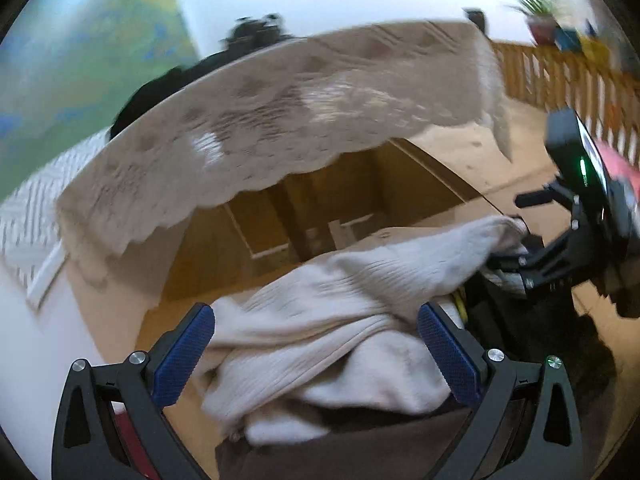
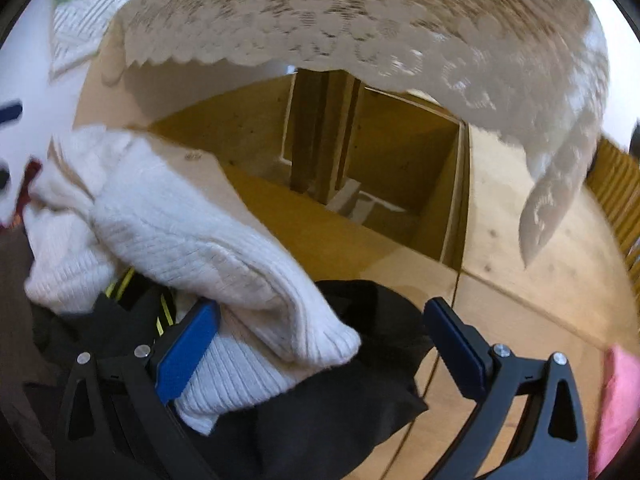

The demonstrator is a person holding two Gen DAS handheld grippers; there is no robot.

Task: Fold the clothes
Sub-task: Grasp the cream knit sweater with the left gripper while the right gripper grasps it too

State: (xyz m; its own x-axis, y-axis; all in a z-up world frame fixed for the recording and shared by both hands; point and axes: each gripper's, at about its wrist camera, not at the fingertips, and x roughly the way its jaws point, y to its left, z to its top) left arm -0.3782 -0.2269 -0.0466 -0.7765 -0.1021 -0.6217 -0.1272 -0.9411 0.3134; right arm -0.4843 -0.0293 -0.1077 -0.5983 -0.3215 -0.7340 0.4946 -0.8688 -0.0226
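fingers of both the left gripper (image 1: 316, 356) and right gripper (image 2: 322, 350) spread, straddling opposite ends of the cream knit sweater (image 1: 320, 344), long axis running between them.

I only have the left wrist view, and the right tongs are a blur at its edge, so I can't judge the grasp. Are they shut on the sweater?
Observer: No. The right tongs are wide open and grip nothing.
Operator: Where is the sweater relative to them?
Observer: The ribbed end of the sweater lies between the pads. It rests against one pad and is clear of the other.
Operator: What is under that end?
Observer: A black cloth is spread beneath the sweater and the tongs.
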